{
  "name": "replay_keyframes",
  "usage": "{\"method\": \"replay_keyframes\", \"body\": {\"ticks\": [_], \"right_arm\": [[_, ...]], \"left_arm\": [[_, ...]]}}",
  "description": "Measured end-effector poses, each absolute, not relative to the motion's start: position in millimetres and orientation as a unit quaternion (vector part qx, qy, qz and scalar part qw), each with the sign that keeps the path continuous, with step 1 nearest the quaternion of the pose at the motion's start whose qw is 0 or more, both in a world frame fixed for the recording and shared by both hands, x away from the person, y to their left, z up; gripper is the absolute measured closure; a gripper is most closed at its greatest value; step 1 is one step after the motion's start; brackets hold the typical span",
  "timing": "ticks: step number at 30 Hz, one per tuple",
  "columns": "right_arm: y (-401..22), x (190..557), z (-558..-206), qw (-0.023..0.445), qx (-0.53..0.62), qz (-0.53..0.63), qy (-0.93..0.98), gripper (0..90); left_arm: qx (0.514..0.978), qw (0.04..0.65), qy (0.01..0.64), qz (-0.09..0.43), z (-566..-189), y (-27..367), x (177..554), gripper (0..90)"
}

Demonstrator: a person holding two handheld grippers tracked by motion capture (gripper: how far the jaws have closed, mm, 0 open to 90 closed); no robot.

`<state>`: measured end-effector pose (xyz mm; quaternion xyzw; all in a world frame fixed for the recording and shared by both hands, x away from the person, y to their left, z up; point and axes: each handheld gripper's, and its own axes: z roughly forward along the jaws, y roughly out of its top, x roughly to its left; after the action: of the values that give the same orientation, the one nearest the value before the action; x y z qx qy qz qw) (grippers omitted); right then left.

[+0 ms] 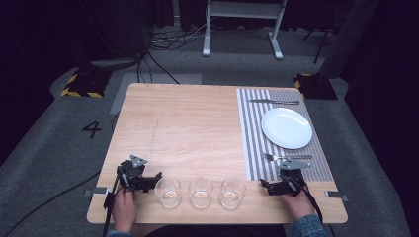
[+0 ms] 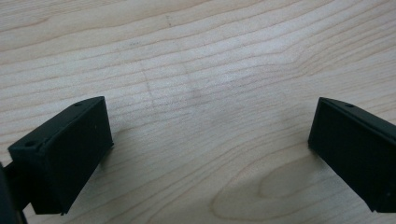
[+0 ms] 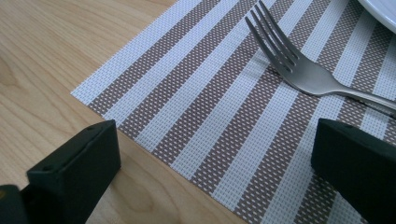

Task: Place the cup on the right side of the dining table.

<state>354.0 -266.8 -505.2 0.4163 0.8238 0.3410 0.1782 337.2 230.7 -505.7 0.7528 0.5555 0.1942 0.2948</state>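
Resting low on the pale wooden table [image 1: 188,123], my left gripper [image 1: 154,178] has its jaws spread wide with nothing between them; in the left gripper view I see bare wood grain ahead. Just off its jaw tips stands the first of three clear, round drinking glasses [image 1: 168,191], with the middle glass [image 1: 200,191] and the far glass [image 1: 232,192] lined up beyond it toward my right gripper [image 1: 267,185]. That one is also fully open and empty, its jaws straddling the near corner of the brown-and-white striped woven placemat [image 3: 224,93]. Ahead of its right jaw lies the silver metal fork [image 3: 289,65], tines pointing away, and past that the white round plate [image 1: 287,128].

The risk I judge greatest is nudging the nearest glass sideways with an open jaw, knocking it into its neighbour. The glasses look empty, though I can't be sure from above. On the right, a low jaw could snag the mat edge and drag the fork.
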Motion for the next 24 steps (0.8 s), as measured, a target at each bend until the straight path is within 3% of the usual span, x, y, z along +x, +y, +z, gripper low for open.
{"method": "replay_keyframes", "body": {"ticks": [4,8,24], "right_arm": [[-265.7,353.5,-504.1,0.182,0.416,0.338,0.824,3.7],[-264.1,350.5,-499.2,0.181,0.399,0.342,0.831,12.8],[-250.5,317.2,-462.7,0.144,0.342,0.368,0.853,15.0]], "left_arm": [[0.753,0.295,0.555,0.194,-505.7,230.8,337.2,0.0],[0.753,0.295,0.556,0.194,-505.7,230.7,337.2,0.0],[0.753,0.295,0.555,0.194,-505.7,230.8,337.2,0.0]]}}
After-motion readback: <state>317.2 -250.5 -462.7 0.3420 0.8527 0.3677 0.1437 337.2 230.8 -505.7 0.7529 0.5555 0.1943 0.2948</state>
